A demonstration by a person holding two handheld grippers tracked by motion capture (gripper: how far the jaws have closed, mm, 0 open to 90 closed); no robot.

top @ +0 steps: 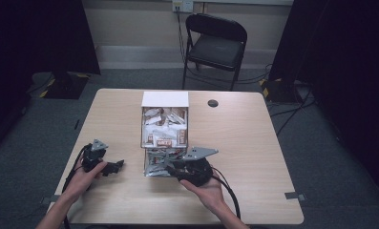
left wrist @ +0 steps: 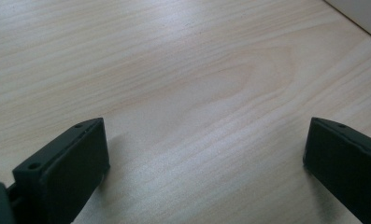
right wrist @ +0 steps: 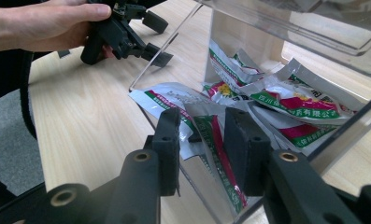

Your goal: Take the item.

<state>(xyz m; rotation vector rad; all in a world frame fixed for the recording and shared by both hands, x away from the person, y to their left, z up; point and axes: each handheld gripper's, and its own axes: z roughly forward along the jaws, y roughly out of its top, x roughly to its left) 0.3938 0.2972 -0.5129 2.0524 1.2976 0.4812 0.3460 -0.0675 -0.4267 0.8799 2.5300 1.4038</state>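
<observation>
A clear plastic dispenser box [top: 164, 125] full of sachets stands mid-table, with a tray at its foot where several silver, green and red sachets [right wrist: 290, 100] lie. My right gripper [right wrist: 202, 119] reaches into that tray [top: 154, 172]. One sachet [right wrist: 216, 149] stands on edge between its jaws, with a visible gap on the left jaw's side. From above, the right gripper [top: 167, 167] sits at the box's near end. To the left, my left gripper [top: 118, 165] rests low over bare wood, its jaws wide apart and empty [left wrist: 204, 140]. The right gripper view also catches it [right wrist: 156, 39], held in a hand.
The box's clear wall [right wrist: 248, 32] rises just beyond my right jaws. A small black disc [top: 213, 103] is set in the tabletop at the back. A folding chair [top: 215, 40] stands behind the table. Bare wood [top: 254, 143] lies right of the box.
</observation>
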